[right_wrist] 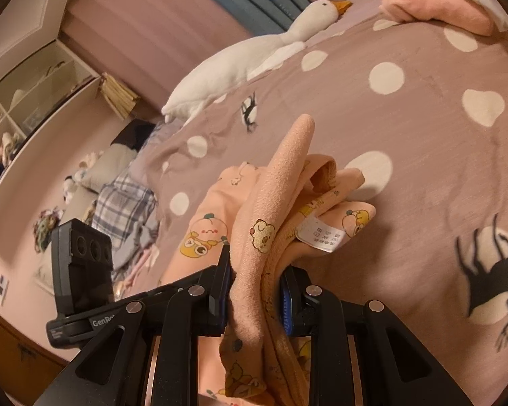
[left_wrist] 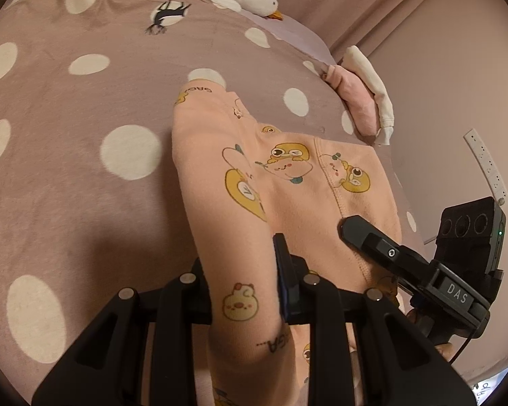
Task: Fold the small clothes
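While both grippers clench the peach printed garment, left gripper and right gripper hold it above the dotted bedspread. Risk: bunched cloth between right jaws slips, skewing the fold.

Warm dim indoor light, soft shadows, strong fisheye warping, dark corners

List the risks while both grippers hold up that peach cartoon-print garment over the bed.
1. The right gripper pinches a bunched wad of the peach garment, so the fold may come out creased.
2. The left gripper grips only an edge; it could slip.
3. The care label hangs out.
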Tool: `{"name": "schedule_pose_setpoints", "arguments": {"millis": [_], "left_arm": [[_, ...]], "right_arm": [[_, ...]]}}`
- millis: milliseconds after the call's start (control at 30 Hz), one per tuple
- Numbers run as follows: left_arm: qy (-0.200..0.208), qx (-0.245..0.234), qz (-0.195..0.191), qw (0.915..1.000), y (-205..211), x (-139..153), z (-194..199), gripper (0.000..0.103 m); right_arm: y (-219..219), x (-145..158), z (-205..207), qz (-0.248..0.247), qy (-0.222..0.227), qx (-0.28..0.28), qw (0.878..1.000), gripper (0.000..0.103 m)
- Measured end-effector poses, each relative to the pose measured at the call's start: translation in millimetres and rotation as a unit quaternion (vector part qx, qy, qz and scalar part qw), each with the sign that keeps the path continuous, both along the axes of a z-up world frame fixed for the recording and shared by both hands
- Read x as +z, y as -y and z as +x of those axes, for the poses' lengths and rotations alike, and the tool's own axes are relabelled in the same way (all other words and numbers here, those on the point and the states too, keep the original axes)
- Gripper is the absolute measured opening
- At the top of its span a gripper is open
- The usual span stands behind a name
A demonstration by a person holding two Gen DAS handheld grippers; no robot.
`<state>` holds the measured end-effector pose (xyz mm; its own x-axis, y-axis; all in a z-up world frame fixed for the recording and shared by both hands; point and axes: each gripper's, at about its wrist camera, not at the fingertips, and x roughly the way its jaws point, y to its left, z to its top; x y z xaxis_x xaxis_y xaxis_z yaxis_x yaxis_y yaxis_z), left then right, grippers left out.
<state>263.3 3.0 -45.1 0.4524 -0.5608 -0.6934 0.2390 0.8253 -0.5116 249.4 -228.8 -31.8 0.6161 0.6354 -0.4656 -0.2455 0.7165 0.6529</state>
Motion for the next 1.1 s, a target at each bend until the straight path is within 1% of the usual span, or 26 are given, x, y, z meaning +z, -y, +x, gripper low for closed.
{"name": "schedule_pose_setpoints", "arguments": {"millis": [233,400,567,733,933,1100], "left_arm": [[-0.022,0.009,0.002,0.9997,-16,-15,0,0.024],[-0.036,0.01,0.016,0.9992,-19,-28,1,0.025],[-0.05,0.012,0.018,0.9985,-22,-39,1,0.026],[-0.055,0.014,0.02,0.9982,-26,-42,1,0.03],[-0.058,0.016,0.033,0.9976,-30,-46,0,0.036],[-0.046,0.015,0.063,0.9969,-32,-44,-6,0.043]], "right_arm": [[-16,-13,3,-0.004,-0.02,0.011,1.0,0.026],[-19,-27,4,-0.006,-0.042,0.011,0.999,0.026],[-18,-38,2,-0.007,-0.063,0.008,0.998,0.026],[-13,-44,0,-0.008,-0.076,-0.001,0.997,0.026],[-9,-50,-2,-0.015,-0.09,-0.016,0.996,0.026],[-6,-56,-4,-0.016,-0.098,-0.027,0.995,0.028]]}}
